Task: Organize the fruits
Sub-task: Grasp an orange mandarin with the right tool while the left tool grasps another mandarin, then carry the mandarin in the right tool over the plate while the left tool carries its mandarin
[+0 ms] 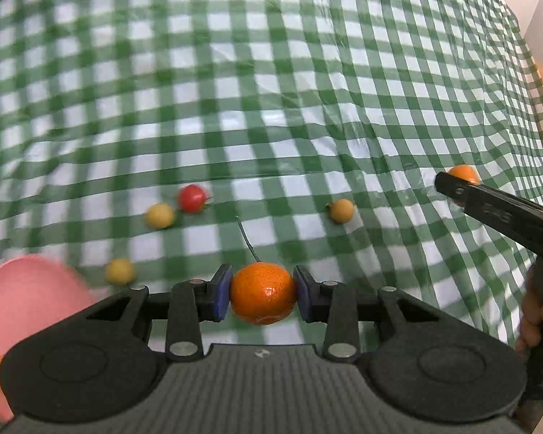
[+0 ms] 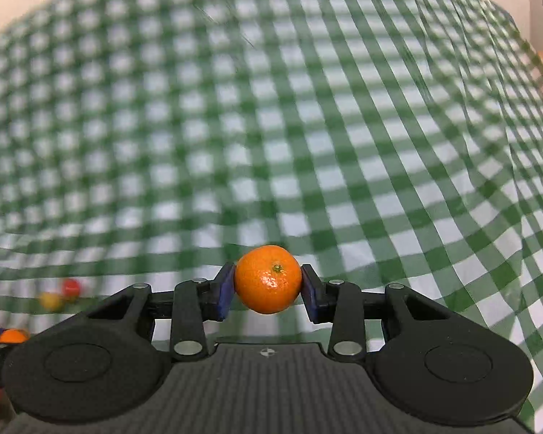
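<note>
My left gripper [image 1: 262, 294] is shut on an orange tangerine [image 1: 263, 293], its blue pads pressing both sides, held above the green checked cloth. My right gripper [image 2: 268, 282] is shut on a second tangerine [image 2: 268, 278], stem end facing the camera. In the left wrist view the right gripper's black fingers [image 1: 496, 209] reach in from the right with that tangerine [image 1: 463, 173] at their tip. On the cloth lie a red cherry tomato [image 1: 192, 198] and three small yellow round fruits [image 1: 159, 215] [image 1: 341, 210] [image 1: 119, 271]. A thin green stalk [image 1: 246, 238] lies beside them.
A pink bowl [image 1: 29, 307] sits at the lower left in the left wrist view, with a bit of orange at its edge. A person's hand [image 1: 535, 311] grips the right tool. The checked tablecloth [image 2: 271, 126] stretches far back; its right edge drops off by an orange surface.
</note>
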Demonstrator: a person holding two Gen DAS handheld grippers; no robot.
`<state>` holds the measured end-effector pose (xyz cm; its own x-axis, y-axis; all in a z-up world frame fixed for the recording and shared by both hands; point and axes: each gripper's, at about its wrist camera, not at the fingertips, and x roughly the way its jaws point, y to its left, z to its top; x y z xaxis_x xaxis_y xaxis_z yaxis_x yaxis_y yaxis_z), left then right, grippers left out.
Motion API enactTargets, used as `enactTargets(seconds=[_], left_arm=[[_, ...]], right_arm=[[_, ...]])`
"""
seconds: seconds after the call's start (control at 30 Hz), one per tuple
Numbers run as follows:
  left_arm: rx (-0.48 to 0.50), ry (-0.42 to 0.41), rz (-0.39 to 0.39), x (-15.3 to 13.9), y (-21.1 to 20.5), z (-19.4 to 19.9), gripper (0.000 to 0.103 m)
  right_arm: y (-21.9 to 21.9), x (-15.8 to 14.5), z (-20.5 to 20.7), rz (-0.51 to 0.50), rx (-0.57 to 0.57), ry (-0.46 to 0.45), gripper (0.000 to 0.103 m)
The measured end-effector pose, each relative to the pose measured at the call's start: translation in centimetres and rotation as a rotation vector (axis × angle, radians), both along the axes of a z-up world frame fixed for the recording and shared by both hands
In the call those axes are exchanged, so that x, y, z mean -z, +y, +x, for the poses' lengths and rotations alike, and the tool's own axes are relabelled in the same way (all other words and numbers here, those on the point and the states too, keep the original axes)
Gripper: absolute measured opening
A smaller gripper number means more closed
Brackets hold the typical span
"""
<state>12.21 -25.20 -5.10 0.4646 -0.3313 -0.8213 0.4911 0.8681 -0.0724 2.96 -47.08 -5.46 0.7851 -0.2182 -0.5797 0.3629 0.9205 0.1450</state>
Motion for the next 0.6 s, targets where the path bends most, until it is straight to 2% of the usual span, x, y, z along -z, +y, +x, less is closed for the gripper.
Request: enactTargets(seconds=[0.13,0.23,0.33,0.43,0.6], left_arm=[[-0.059,-0.032,-0.004,-3.2,5.3,-4.1,0.041],[-0.127,-0.072,0.027,-5.1,9.5,-7.4,0.041],[-0.203,-0.105,0.059,-6.2,13.7,-10.6,0.041],[-0.269,-0.092,0.054,-6.8,18.4,-13.0,0.041],[-0.359,-0.095,0.033,-7.6,24.5,-16.6,0.041]], right_arm=[[4.8,-3.0,-4.7,0.041,-0.092,-0.041,0.04],[9.7,-4.5,-7.6,0.091,-0.173,-0.044,0.04],[14.5,-5.8,-9.7,0.137,-0.254,-0.034,0.04],[18.6,-6.6,-11.1,0.174,-0.336,-0.014,0.04],[24.1,-7.8,-12.8,0.105,-0.448,0.002,0.04]])
